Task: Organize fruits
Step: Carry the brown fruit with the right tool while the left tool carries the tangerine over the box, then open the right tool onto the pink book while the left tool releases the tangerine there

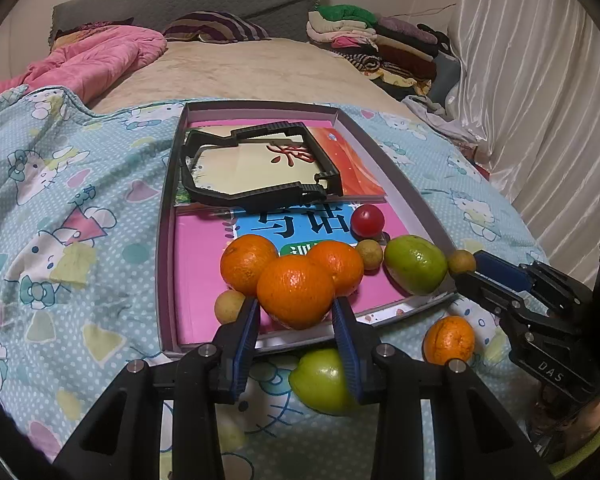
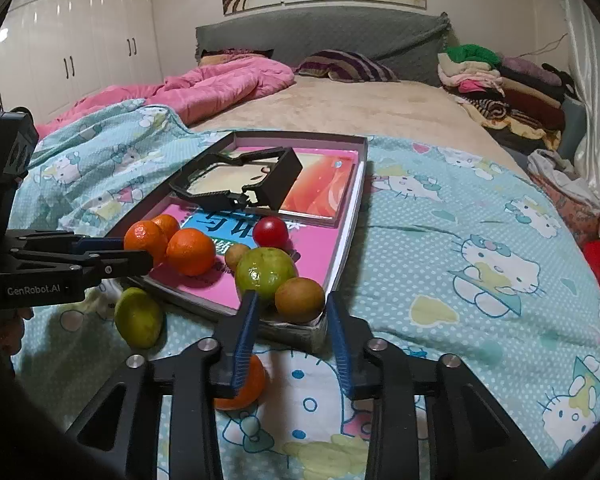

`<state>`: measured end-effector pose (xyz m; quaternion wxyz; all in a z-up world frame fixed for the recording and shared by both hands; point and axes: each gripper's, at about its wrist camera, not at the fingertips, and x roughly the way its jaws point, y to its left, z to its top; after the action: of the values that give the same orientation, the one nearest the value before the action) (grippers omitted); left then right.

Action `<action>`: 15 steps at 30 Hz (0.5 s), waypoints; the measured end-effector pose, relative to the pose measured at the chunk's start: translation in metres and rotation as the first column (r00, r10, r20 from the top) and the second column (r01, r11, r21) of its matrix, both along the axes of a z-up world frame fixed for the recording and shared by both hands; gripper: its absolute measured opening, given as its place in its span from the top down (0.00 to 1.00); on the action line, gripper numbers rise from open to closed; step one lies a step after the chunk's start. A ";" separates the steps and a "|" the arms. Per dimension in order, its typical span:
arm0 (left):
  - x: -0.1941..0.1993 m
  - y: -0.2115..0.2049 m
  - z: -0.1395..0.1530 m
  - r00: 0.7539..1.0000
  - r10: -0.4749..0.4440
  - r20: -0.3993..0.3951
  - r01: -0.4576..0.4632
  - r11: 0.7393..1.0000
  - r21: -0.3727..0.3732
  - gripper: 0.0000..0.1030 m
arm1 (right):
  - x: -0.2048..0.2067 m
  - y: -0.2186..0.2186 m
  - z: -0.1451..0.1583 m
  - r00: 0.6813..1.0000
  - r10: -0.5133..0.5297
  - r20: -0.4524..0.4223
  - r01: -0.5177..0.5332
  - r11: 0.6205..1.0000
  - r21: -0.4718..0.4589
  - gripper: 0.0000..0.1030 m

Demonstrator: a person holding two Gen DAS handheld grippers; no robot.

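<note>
- On a bed under a cartoon-print sheet (image 1: pixel 80 208) lay a shallow tray (image 1: pixel 165 248) with books (image 1: pixel 204 264) inside and a black frame (image 1: pixel 260 196) across its far half.
- The left claw (image 1: pixel 295 308) pinched the front orange (image 1: pixel 295 291), a blue pad (image 1: pixel 249 332) pressed to each side; the fruit sat low over the tray's near rim.
- Two more oranges lay touching it, one at 10 o'clock (image 1: pixel 247 263) and one at 2 o'clock (image 1: pixel 338 266).
- A small tan fruit (image 1: pixel 229 306) lay at 9 o'clock, just beside the left pad.
- A green fruit (image 1: pixel 320 382) lay on the sheet at 6 o'clock, partly behind the right finger.
- Further right in the tray were a tan fruit (image 1: pixel 369 254), a red fruit (image 1: pixel 367 221) and a big green fruit (image 1: pixel 416 264).
- A loose orange (image 1: pixel 449 340) lay on the sheet at 4 o'clock.
- The right claw (image 2: pixel 292 308) stood spread at the tray's near corner; a brown fruit (image 2: pixel 300 299) sat on that corner between its fingers, neither pad pressing on it.
- From that claw, the big green fruit (image 2: pixel 265 272) lay at 11 o'clock, touching the brown one.
- The loose orange (image 2: pixel 244 384) lay at 7 o'clock, behind the left finger.
</note>
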<state>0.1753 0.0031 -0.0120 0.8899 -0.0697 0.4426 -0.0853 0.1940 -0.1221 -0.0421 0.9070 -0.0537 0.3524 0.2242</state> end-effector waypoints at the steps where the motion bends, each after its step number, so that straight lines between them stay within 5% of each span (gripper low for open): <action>1: 0.000 0.000 0.000 1.000 0.001 0.000 -0.001 1.000 0.000 0.63 | 0.000 -0.001 0.001 1.000 0.000 0.003 0.000 1.000 0.003 0.64; 15: -0.006 -0.001 0.004 1.000 -0.002 0.007 0.002 1.000 0.015 0.63 | -0.002 -0.004 0.002 1.000 0.000 0.000 0.000 1.000 0.011 0.63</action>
<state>0.1691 0.0022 -0.0076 0.8918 -0.0623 0.4403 -0.0831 0.1920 -0.1257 -0.0396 0.9074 -0.0486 0.3510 0.2261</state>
